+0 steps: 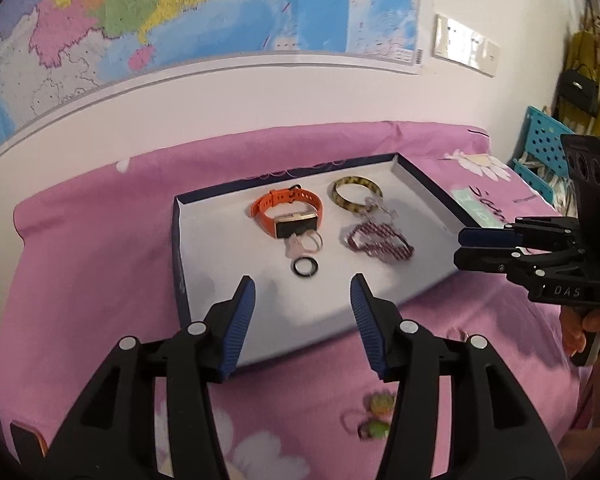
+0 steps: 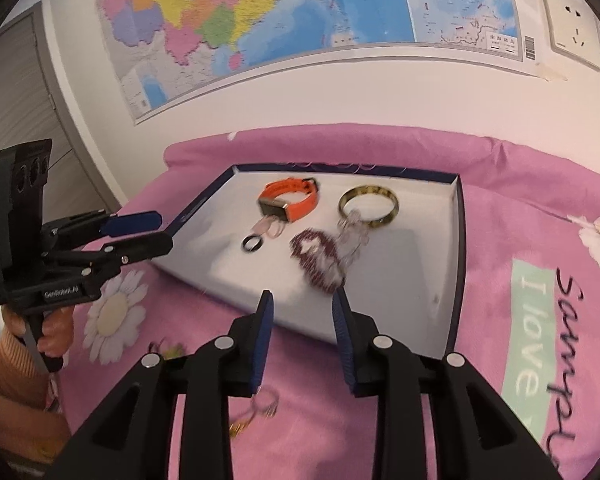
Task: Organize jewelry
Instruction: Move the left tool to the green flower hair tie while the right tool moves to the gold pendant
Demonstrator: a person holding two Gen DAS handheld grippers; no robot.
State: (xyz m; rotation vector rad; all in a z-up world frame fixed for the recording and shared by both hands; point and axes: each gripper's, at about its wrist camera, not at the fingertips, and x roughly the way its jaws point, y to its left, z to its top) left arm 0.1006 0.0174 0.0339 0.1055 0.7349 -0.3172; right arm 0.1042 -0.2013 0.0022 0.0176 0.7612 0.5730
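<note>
A white tray with dark blue rim (image 1: 220, 240) (image 2: 456, 240) lies on the pink bedspread. In it are an orange watch (image 1: 290, 210) (image 2: 292, 198), a tortoiseshell bangle (image 1: 356, 193) (image 2: 368, 204), a purple beaded bracelet (image 1: 380, 243) (image 2: 318, 258), a clear bead strand (image 2: 352, 236), a black ring (image 1: 305, 267) (image 2: 253, 243) and small pink rings (image 1: 306, 243) (image 2: 270, 227). My left gripper (image 1: 302, 290) (image 2: 156, 230) is open and empty above the tray's near edge. My right gripper (image 2: 302, 304) (image 1: 464, 246) is open and empty near the tray's front. Green-and-pink earrings (image 1: 374, 416) and gold-pink pieces (image 2: 260, 408) lie on the bedspread.
The pink floral bedspread (image 1: 80, 260) (image 2: 520, 200) covers the surface against a white wall with a map (image 1: 180, 12) (image 2: 280, 12). A blue pegboard crate (image 1: 544, 148) and hanging bags (image 1: 580, 88) stand at the far right. A dark object (image 1: 26, 438) sits at the lower left.
</note>
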